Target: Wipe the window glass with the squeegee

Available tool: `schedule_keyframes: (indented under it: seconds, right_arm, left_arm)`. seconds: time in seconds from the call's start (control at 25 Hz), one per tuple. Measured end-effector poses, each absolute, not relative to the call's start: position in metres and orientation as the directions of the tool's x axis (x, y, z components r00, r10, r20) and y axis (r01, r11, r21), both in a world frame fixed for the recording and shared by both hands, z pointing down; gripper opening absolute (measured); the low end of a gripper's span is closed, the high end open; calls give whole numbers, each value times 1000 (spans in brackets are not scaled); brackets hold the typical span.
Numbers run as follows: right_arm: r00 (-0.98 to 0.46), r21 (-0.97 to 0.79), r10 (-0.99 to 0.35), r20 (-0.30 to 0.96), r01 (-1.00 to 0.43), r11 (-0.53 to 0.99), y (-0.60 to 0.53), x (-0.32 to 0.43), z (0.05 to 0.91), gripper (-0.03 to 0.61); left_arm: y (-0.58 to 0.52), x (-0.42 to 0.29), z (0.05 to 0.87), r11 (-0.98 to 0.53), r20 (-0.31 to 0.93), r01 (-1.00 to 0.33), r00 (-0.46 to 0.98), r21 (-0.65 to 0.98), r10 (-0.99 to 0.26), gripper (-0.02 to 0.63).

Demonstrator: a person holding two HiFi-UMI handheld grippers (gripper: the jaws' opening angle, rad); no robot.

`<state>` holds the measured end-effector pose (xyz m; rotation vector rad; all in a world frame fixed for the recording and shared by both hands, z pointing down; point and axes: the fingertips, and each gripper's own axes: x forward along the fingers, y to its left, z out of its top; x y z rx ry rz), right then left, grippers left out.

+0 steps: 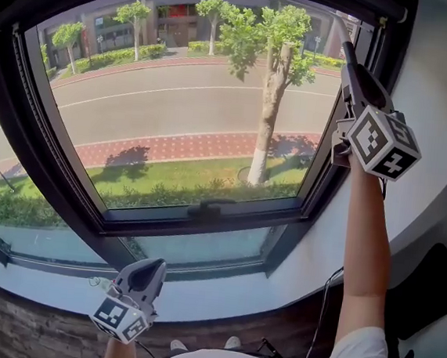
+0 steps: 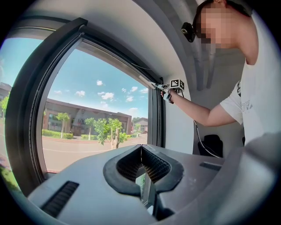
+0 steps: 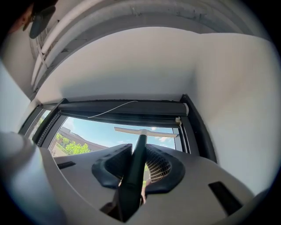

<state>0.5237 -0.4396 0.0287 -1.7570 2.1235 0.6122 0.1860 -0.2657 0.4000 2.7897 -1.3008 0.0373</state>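
Right side: I am gripping the squeegee (image 3: 138, 151) in my right claw (image 3: 139, 161). The jaws are pressing on its dark handle from both sides, and the handle is running straight out between the pads. My right arm (image 1: 364, 251) is reaching up along the right side of the window frame (image 1: 204, 221).

The squeegee is sitting at the upper right corner of the window glass (image 1: 175, 114). In the right gripper view its pale blade is lying level across the top of the pane, just below the dark blind housing (image 3: 123, 107) and near the right edge of the frame. I cannot tell from any view whether the blade is touching the glass.

Left side: I am holding my left claw (image 1: 145, 273) low, in front of the white window sill (image 1: 293, 271) and well apart from the squeegee. In the left gripper view its jaws are meeting at the tips, and nothing is sitting between them — the claw is empty. That view is looking across the window towards the raised right claw (image 2: 164, 89) and the squeegee (image 2: 148, 83) at the top corner.

Beyond the glass a road (image 1: 192, 93) and a tree (image 1: 274, 77) are showing in sunlight.
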Motion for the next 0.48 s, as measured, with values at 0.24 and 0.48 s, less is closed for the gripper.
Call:
schedule_keyframes:
  seconds: [0.24,0.48]
  right_arm:
    - [-180,150,-850,-494,-981,121,-448,528,19,100]
    - [-191,202,-830,-525,-975,96,-456,533,13,100]
  left_arm:
    - [-257,187,390,-649,34,-758,651,65,-758,17]
    - [-253,186,379,-641,30,-765,644,68,-765,17]
